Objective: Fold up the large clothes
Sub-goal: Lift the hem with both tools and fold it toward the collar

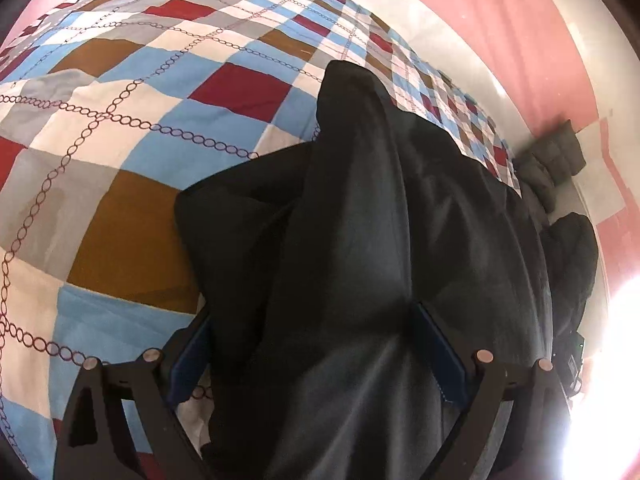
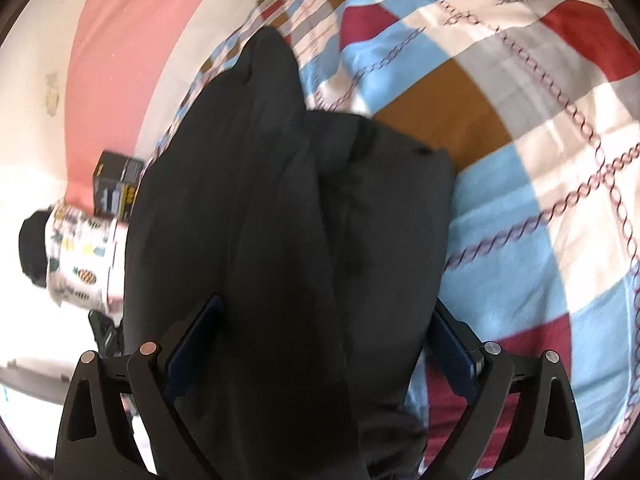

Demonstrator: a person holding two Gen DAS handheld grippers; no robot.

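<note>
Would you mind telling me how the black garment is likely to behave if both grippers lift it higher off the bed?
The black garment will probably sag: it already drapes in soft folds between the left gripper and the right gripper. It looks bulky, so likely somewhat heavy. Its loose end may drag over the checked bedspread.

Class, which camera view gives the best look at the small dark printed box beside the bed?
The right wrist view: the small dark printed box sits unobstructed at left, beside the black garment, against the pink wall. The left wrist view does not show it.
</note>
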